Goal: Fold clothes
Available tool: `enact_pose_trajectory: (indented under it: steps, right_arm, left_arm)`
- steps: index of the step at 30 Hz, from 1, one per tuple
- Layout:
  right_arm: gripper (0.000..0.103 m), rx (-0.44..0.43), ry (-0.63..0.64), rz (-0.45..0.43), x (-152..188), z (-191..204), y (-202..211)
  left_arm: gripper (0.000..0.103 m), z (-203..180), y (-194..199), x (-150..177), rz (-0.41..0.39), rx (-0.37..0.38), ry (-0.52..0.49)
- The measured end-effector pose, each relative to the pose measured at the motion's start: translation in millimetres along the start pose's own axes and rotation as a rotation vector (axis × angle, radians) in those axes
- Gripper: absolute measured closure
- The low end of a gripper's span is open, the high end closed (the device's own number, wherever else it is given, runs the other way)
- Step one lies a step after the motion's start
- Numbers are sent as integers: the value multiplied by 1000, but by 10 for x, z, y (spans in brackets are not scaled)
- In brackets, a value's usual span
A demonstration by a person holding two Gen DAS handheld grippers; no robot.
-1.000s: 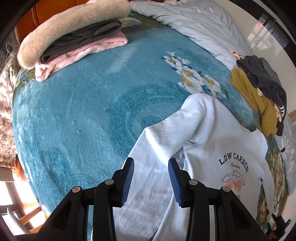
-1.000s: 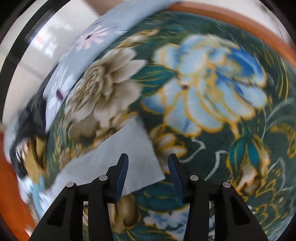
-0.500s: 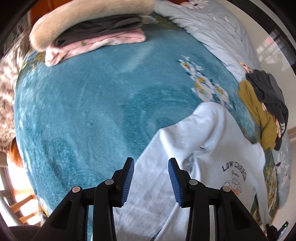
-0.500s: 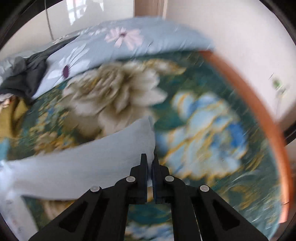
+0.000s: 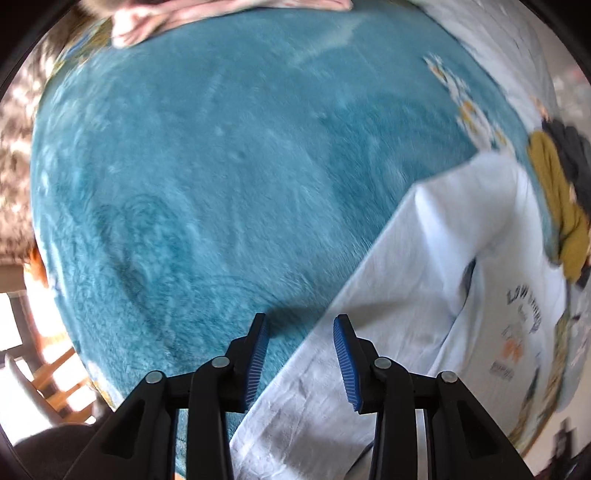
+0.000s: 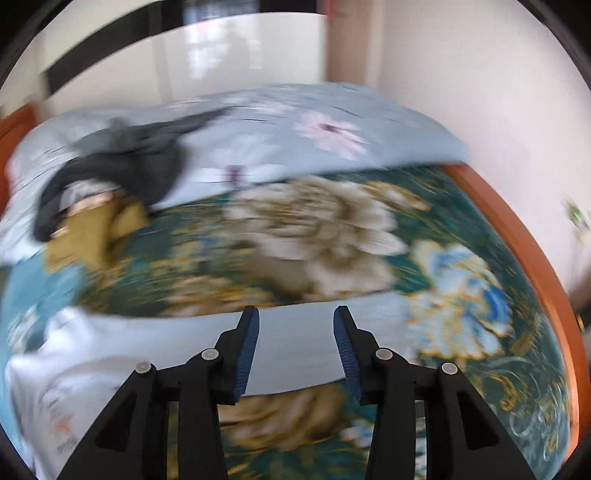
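Two grippers are showing, each with its blue-padded fingers spread wide and nothing between them. The left gripper is hanging over the edge of a pale blue sweatshirt, with one sleeve running diagonally beneath the right-hand finger and the teal blanket lying under the left-hand one. Whether the fingers are touching the cloth cannot be told. The sweatshirt's body is spreading off to the right, its printed chest design blurred but partly readable as dark lettering over an orange drawing. Beyond it, a heap of mustard and dark grey clothes is sitting near the blanket's right edge, and a pink folded garment is lying at the far top of the blanket.

The right gripper is hovering above the other sleeve, which is stretching flat from left to right across a dark green floral bedspread. The sweatshirt's body is lying to the left. Farther off, the same mustard and dark grey heap is resting against a light blue flowered quilt, and an orange wooden bed frame is curving along the right.
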State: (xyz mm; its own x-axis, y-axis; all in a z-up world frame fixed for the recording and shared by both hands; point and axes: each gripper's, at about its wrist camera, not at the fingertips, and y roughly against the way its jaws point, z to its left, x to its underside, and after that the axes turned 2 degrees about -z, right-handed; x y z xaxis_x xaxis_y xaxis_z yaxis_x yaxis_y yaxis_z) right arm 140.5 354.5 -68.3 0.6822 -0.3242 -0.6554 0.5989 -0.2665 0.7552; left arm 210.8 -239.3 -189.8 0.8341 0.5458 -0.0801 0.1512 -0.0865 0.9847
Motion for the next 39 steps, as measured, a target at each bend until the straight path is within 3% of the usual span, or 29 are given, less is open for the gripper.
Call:
enact_pose_trajectory:
  steps: [6,10,13,17,19,24,28,30,32,33,34,35,39]
  right_arm:
    - [60,-170,90,38,109,714,120]
    - [60,-219,137,74,221,1014,125]
    - [60,-232,165,86,273,1118,143]
    - [60,-223,200,90,305,1162,175]
    - [60,-207,216,88,311,1156,188]
    - [60,-169,204,136,381,1110,119]
    - [60,-167,213,161,465,1141,114]
    - [60,-167,231,162,495,1169,121]
    - [60,-169,241,163,518,1186,120]
    - [60,-172,239,166,525,1192,109]
    - [60,-175,236,169,533,1198,97]
    - [60,-179,233,172,540,1204,85]
    - [60,-201,223,190,585,1269,16]
  left_arm:
    - [100,-254,-88,80,18,-19,-139]
    - [100,-325,-21,83,-21,-44,-179]
    - [100,-286,137,-31,-95,-71,-166]
    - [100,-225,390,-356,-217,-211,-250]
    - [100,-165,474,-533,-277,-328,-339]
    - [100,-100,407,-884,-332,-480,-568]
    - [96,-176,284,-1023,-319,-430,-665]
    - [96,-95,296,-1034,-297,-312,-624]
    - [86,77,377,-1008,-287,-199,-546]
    - [75,221,444,-974,-302,-181,-487]
    - [64,396,516,-940,-325,-172,-416]
    - [61,593,565,-889,-335,-148,-335]
    - [59,1404,584,-598,-296,-3,-9]
